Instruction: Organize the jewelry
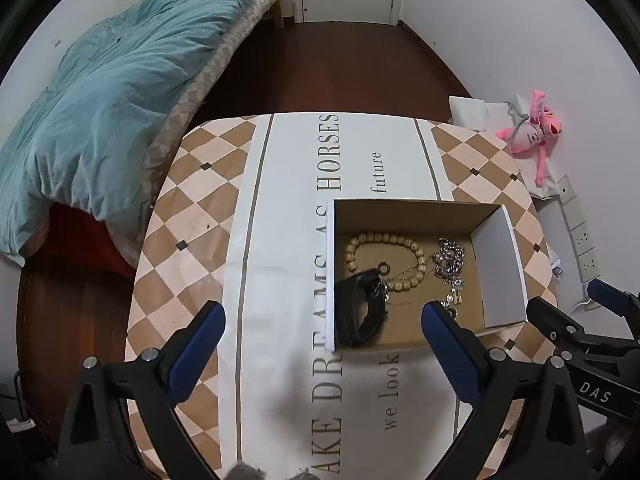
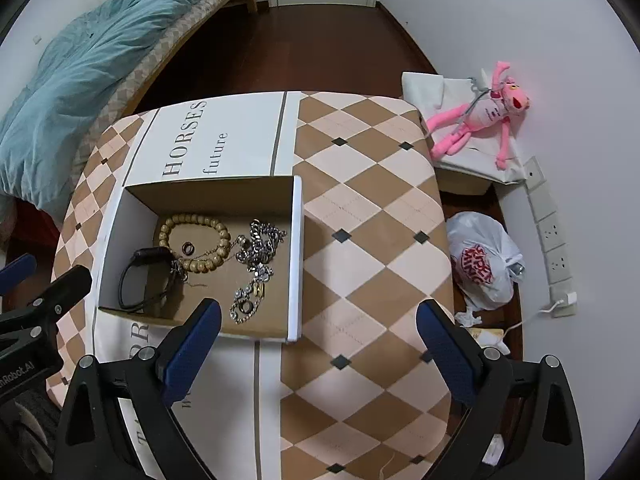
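- Looking down on the checkered table, we find every visible piece of jewelry already inside the open cardboard box, which sits on the lettered white runner toward the table's middle.
- In the box lie a wooden bead bracelet, a black wristband by the left wall, a heap of silver chains toward the right wall, and a sparkly ring pendant near the front edge.
- Our left gripper stands wide with nothing between its pads, poised over the box's near left corner.
- Our right gripper is equally wide and empty, above the box's near right corner.
- We see no loose jewelry on the bare tabletop, so we judge the gathering done.
- What may remain, in our view, is untangling pieces that overlap, or closing the box; no lid shows.
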Available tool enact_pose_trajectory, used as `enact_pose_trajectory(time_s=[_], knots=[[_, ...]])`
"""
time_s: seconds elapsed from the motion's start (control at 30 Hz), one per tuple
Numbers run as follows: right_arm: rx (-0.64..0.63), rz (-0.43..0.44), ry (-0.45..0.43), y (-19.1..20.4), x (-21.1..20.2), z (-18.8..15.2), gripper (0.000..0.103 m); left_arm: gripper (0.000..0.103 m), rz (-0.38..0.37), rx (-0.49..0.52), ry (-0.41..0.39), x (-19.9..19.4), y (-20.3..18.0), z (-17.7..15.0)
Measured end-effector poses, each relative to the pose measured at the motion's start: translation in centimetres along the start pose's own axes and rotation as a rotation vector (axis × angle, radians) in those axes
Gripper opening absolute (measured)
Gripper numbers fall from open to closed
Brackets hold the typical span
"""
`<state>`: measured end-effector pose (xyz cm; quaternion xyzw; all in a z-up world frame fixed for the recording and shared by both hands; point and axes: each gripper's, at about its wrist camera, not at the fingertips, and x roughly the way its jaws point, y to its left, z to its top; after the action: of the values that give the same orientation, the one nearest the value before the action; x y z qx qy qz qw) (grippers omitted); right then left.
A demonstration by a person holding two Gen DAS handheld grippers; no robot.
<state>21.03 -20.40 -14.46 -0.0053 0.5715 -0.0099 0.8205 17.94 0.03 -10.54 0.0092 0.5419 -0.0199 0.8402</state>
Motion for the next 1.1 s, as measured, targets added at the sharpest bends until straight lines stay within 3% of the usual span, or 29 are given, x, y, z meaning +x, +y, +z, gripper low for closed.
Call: enact_pose_trajectory(time_s=[0.3,0.73,1.1], knots=[[0.011,-0.017,-0.091,0.2,-5.4,-1.9,0.101,0.1,-0.012,-0.007,-0.089,-5.1,0.1,-1.3],[0.035,-0.012,-0.316,-0.4,-19.0,-5.9,0.101,0.1,-0.022,-0.003,-0.281,-16.6,0.6,-3.9],[0.035,-0.003,-0.425,0.0,-26.2,-8.4,0.102,0.1,-0.02,-0.022,-0.36,-22.5,0.9,-6.3]])
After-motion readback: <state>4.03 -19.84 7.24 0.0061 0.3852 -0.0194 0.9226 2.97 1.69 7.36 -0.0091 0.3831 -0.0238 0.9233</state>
